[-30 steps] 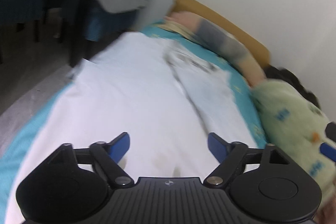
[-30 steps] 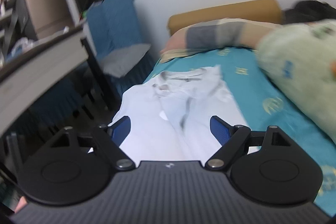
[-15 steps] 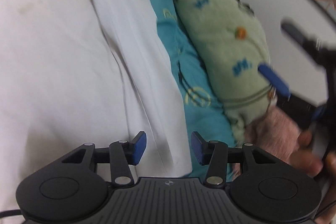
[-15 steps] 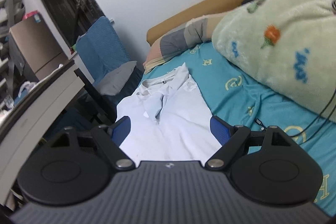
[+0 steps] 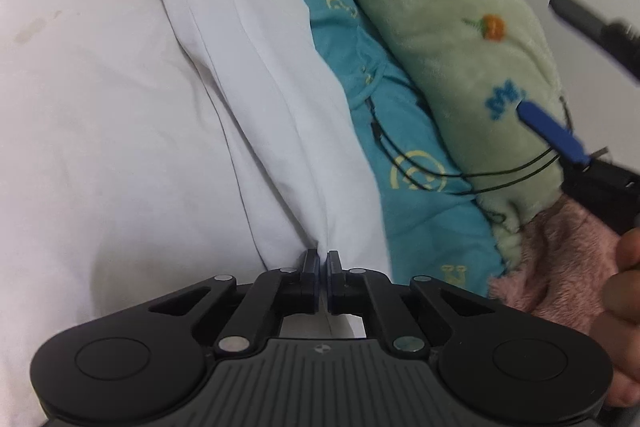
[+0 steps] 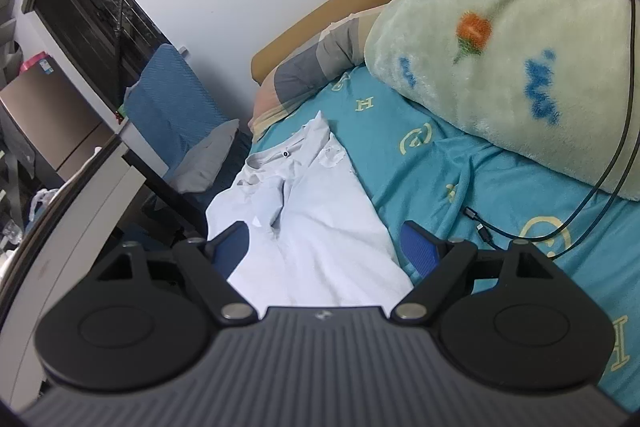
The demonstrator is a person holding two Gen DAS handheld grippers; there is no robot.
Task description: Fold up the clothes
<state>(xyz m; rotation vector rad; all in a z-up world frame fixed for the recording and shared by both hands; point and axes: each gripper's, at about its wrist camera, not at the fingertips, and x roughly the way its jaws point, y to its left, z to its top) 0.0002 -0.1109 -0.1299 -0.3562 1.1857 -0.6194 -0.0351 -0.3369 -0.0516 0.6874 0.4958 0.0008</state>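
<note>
My left gripper [image 5: 323, 261] pinches the shirt's [image 5: 256, 75] near hem; right gripper [image 6: 326, 241] gapes wide above it.

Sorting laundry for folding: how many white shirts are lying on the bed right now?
1. A single white polo shirt lies flat on the teal bedsheet, collar toward the pillow; the left gripper pinches its hem. More could be hidden beyond both views.

A green fleece blanket [image 6: 520, 47] lies ahead and right of the right jaws on a teal bedsheet [image 6: 440, 163], a black cable [image 6: 580, 211] trailing off it. A striped pillow [image 6: 312, 67] and blue chair [image 6: 172, 99] sit farther ahead, leftward.
</note>
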